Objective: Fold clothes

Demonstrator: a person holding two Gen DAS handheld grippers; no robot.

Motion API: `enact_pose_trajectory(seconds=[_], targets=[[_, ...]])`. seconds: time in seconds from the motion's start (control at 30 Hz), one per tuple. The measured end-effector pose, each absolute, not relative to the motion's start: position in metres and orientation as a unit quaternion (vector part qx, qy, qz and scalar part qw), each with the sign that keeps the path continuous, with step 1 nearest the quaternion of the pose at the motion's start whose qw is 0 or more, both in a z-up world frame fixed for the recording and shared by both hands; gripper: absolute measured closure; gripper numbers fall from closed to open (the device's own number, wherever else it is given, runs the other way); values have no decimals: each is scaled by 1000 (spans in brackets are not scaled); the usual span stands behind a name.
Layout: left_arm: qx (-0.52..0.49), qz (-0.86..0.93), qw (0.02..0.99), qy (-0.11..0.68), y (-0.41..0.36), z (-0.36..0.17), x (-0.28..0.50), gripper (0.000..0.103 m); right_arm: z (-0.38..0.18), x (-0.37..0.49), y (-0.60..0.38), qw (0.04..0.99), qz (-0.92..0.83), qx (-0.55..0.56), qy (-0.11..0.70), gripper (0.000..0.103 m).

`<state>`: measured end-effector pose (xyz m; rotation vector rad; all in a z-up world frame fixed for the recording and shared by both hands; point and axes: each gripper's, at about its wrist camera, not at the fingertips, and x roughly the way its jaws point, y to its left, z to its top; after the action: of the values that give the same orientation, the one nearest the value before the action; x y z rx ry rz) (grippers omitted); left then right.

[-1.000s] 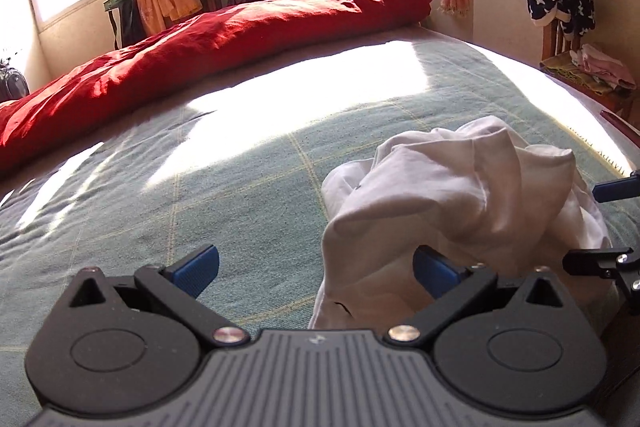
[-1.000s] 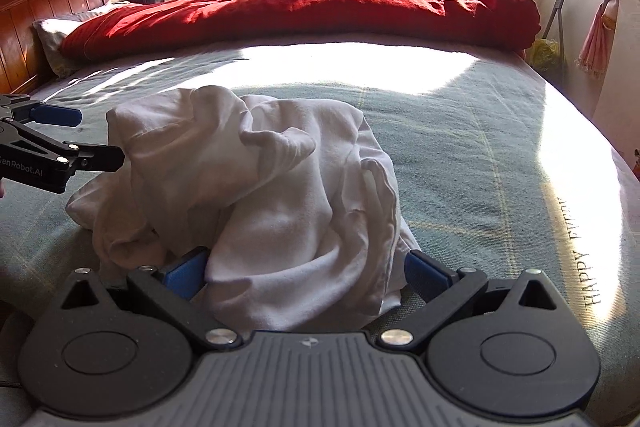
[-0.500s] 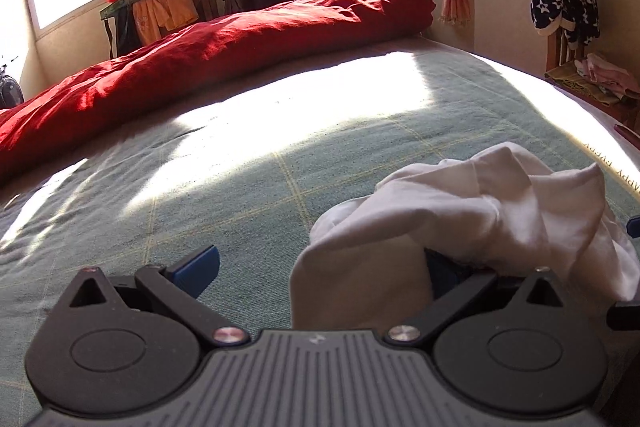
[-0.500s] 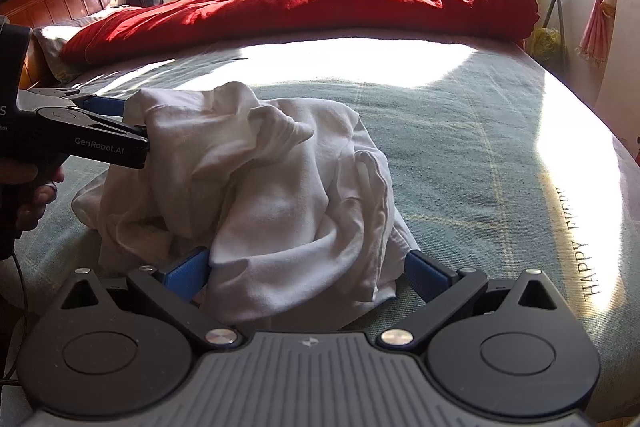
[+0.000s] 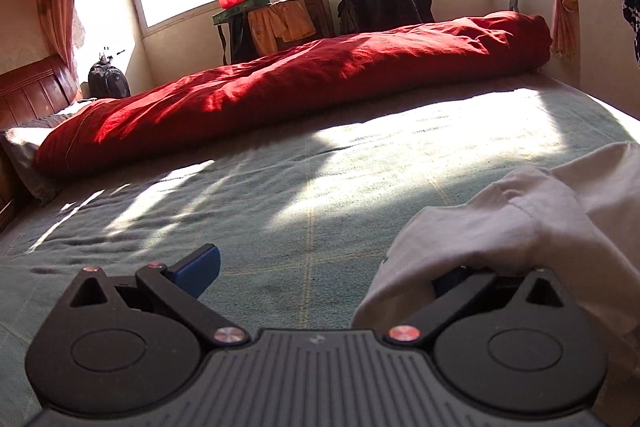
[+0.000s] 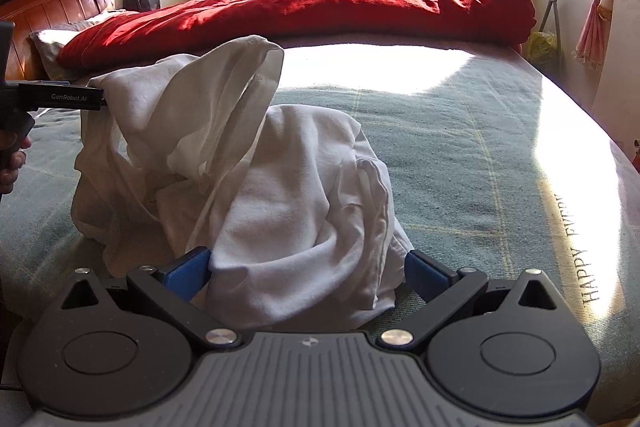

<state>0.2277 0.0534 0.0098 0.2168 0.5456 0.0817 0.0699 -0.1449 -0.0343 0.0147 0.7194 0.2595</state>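
A crumpled white garment (image 6: 280,195) lies on the green bedspread (image 6: 480,167) in front of a rolled red duvet (image 6: 304,11). The left gripper (image 5: 320,271) has its fingers spread apart, with cloth draped over the right finger and lifted. The right gripper (image 6: 308,267) has its fingers apart, straddling the garment's near edge.
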Motion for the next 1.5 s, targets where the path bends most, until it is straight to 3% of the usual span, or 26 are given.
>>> enact_pose_trajectory(seconds=[0.53,0.87,1.17,1.33,1.5], targets=[[108,78,951,279,90,5,244,0,-7,52,-121,919,225,-38,320,0],[98,96,942,306,121,-9,243,0,-30,44,-108,900,199,-203,330,0],[93,91,944,302,126,-6,238,0,-36,68,-100,905,128,-312,258,0],[100,91,944,300,124,-4,237,0,-19,87,-114,932,107,-253,237,0],[98,89,945,298,125,-4,239,0,-36,108,-112,914,124,-278,269,0]])
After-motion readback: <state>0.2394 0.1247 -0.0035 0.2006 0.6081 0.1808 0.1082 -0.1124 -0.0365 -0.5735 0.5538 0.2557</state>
